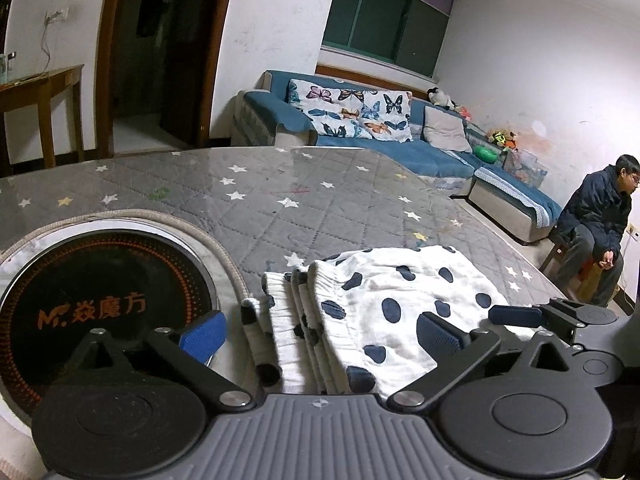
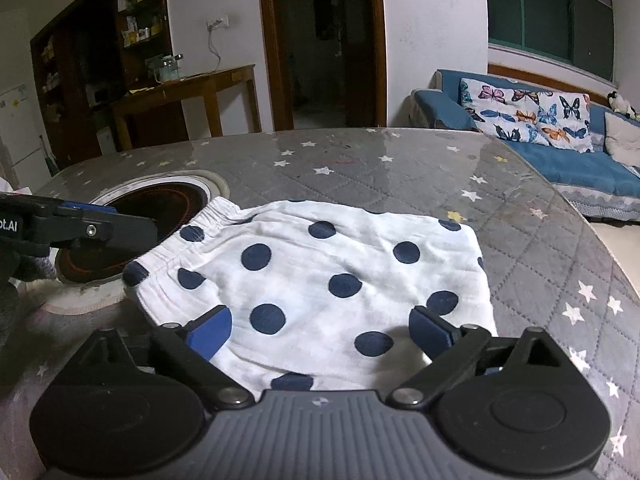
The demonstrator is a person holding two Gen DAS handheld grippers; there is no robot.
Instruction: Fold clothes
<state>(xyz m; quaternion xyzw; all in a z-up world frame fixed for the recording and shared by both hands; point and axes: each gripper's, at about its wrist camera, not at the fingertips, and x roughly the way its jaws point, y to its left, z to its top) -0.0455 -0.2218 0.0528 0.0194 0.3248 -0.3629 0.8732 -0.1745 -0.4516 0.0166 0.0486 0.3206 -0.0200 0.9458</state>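
Note:
A folded white garment with navy dots [image 1: 380,304] lies on the grey star-quilted table [image 1: 320,200], its elastic waistband layers stacked on the left side. My left gripper [image 1: 320,334] is open just above the garment's near edge, with the blue pads wide apart and touching nothing. In the right wrist view the same garment [image 2: 320,276] lies flat, and my right gripper [image 2: 320,330] is open over its near edge, not pressing the cloth. One of the right gripper's fingers [image 1: 516,314] shows at the garment's right side.
A round black induction cooker [image 1: 100,300] is set into the table, left of the garment. A person [image 1: 600,220] sits on a stool at the far right. A blue sofa [image 1: 400,144] with butterfly cushions, a wooden side table [image 2: 188,92] and a doorway stand beyond.

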